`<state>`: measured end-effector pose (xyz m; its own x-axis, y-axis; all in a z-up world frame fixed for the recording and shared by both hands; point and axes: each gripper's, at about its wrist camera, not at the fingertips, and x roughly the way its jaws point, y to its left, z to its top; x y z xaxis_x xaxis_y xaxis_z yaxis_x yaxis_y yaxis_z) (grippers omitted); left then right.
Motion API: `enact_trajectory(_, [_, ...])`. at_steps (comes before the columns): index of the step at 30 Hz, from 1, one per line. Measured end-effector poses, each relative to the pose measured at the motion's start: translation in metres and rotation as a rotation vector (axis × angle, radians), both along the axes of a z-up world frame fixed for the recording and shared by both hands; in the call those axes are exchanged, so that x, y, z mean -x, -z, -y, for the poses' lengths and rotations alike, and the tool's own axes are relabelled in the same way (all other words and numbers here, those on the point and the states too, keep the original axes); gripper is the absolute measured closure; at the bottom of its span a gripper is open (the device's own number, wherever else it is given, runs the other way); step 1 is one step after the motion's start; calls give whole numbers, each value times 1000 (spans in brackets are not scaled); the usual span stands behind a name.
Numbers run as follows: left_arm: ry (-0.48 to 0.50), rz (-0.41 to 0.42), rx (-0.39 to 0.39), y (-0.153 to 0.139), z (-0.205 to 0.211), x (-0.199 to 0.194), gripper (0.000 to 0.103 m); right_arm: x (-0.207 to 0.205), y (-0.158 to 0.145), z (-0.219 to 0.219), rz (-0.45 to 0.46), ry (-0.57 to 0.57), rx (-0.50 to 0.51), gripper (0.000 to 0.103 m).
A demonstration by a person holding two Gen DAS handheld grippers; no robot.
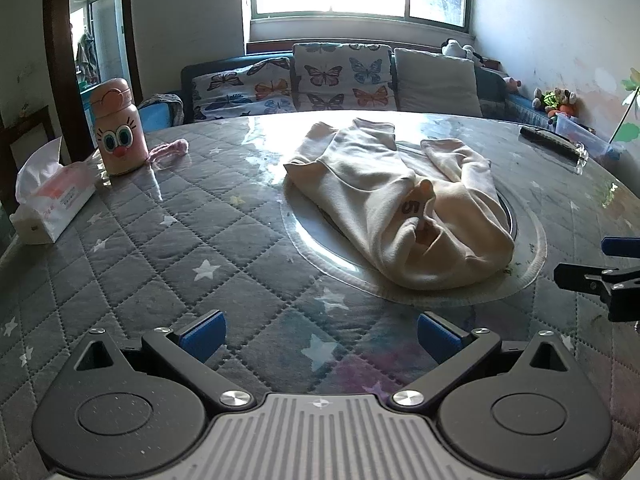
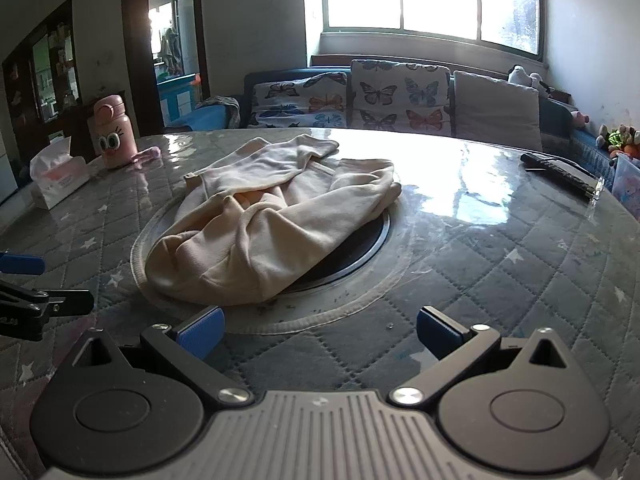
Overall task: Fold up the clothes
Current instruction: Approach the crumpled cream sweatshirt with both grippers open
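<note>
Black claw (image 1: 322, 334), blue pads (image 1: 204, 334)

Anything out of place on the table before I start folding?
The cream garment lies bunched across the round inset at the table's middle, not flat. Small dark crumbs dot the cloth near it.

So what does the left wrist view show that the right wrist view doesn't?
Only the left wrist view shows the printed 5 in the garment's folds, the green plant at the right edge, and the right gripper coming in from the right.

Only the right wrist view shows the dark cabinet on the left wall and the left gripper at its left edge.

Both show the cream garment crumpled on the table, untouched, the pink bottle, the tissue pack, and open jaws holding nothing.
</note>
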<state>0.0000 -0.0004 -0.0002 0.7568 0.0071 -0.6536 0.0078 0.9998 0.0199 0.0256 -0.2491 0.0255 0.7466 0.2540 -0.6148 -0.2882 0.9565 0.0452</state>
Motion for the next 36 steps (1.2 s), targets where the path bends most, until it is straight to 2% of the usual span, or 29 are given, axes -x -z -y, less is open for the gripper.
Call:
enact_trajectory(5, [2, -9, 0, 1, 2, 1, 0, -2, -2, 3, -3, -1, 6, 0])
enact_trajectory(9, [1, -11, 6, 0, 3, 3, 0, 4, 2, -12, -7, -3, 12, 0])
enact_trajectory(36, [10, -46, -57, 6, 11, -4, 0, 3, 9, -23, -58, -63, 38, 0])
